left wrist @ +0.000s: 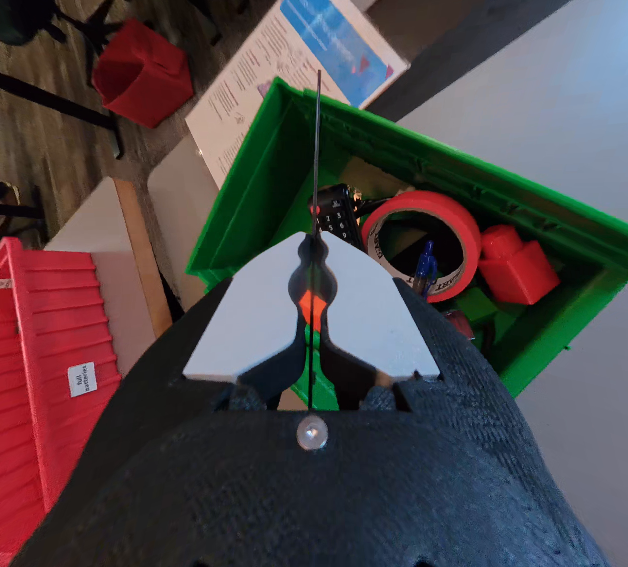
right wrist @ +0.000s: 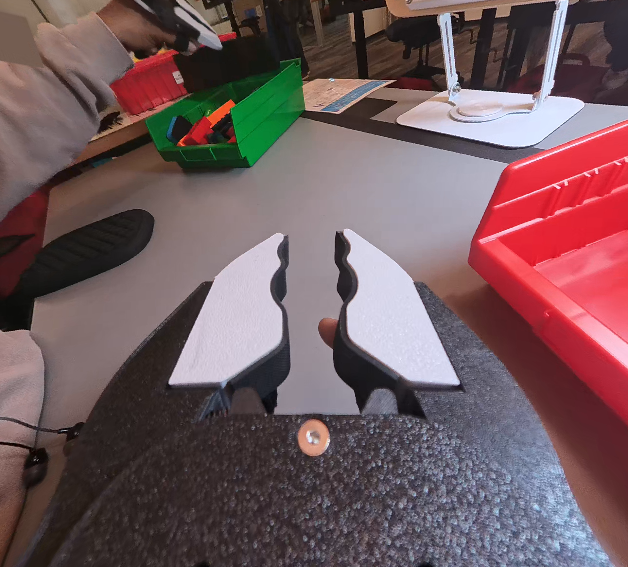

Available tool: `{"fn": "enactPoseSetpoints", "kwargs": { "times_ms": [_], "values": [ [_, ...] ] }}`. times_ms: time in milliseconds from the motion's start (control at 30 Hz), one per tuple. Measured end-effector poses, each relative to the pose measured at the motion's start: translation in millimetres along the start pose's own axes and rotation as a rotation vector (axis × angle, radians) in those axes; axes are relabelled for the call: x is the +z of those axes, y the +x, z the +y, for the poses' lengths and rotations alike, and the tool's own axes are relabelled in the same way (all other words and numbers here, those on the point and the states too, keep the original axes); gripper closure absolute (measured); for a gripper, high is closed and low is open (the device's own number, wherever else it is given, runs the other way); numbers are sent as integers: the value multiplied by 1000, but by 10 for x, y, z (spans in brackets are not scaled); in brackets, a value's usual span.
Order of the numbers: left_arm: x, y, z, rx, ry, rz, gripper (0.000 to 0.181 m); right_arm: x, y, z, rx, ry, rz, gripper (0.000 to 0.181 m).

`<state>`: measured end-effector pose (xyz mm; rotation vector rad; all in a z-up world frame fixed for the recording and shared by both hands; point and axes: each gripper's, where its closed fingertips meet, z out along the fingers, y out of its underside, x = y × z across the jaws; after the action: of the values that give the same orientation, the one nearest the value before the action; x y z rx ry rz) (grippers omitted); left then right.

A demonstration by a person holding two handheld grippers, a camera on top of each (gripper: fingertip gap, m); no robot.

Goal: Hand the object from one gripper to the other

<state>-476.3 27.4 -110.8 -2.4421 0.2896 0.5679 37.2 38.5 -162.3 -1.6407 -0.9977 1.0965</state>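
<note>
My left gripper (left wrist: 313, 236) is shut on a thin black flat sheet (left wrist: 317, 142), seen edge-on as a dark line running forward between the fingers. In the right wrist view the left gripper (right wrist: 200, 30) holds that black sheet (right wrist: 227, 64) in the air over the green bin (right wrist: 268, 108), at the far left. My right gripper (right wrist: 312, 238) is open and empty, low over the grey table (right wrist: 323, 183), well apart from the sheet. The green bin (left wrist: 441, 159) lies under the left gripper.
The green bin holds a red tape roll (left wrist: 441, 204), a red block (left wrist: 516, 268), a black keypad (left wrist: 334, 217) and a blue pen (left wrist: 426, 265). A red bin (right wrist: 543, 244) stands at right, a white stand (right wrist: 492, 115) behind, a black oval pad (right wrist: 85, 251) at left. One gripper's finger ends stand about 50 cm off the other's.
</note>
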Motion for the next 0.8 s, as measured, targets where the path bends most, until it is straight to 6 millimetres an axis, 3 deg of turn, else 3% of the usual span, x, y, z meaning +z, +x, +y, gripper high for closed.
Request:
{"fn": "enactPoseSetpoints", "kwargs": {
  "times_ms": [33,100,167,300,400,500,533,567,600,667,733,800],
  "values": [
    [-87,-25,-63,1,46,-7,179,6,-5,4,-1,1,-1,155],
    [-327,88,-278,-23,196,66,180,30,-36,14,0,4,-13,155],
    [-700,420,-593,-73,420,251,179,76,-126,-15,-1,25,-50,155],
    [-1715,1417,-1102,-158,902,807,180,265,-474,-289,-44,119,-161,147],
    [-2386,2057,-1231,-337,1222,1267,179,454,-839,-650,-56,224,-247,120],
    [-2427,2539,-1274,-529,1314,1427,179,676,-1238,-837,-11,258,-365,111],
    [-2392,2689,-1261,-547,1321,1456,180,747,-1309,-821,9,246,-389,124],
    [-2323,2845,-1241,-536,1293,1467,180,783,-1328,-792,16,248,-396,157],
    [-2229,2959,-1218,-515,1255,1452,179,800,-1288,-737,-10,248,-373,179],
    [-1973,3039,-1179,-480,1168,1359,178,817,-1090,-597,-143,195,-260,179],
    [-1720,3041,-1142,-495,1054,1315,176,754,-772,-588,-434,210,-30,180],
    [-1694,2927,-1127,-618,1034,1435,158,657,-543,-597,-778,195,171,179]
  ]
}}
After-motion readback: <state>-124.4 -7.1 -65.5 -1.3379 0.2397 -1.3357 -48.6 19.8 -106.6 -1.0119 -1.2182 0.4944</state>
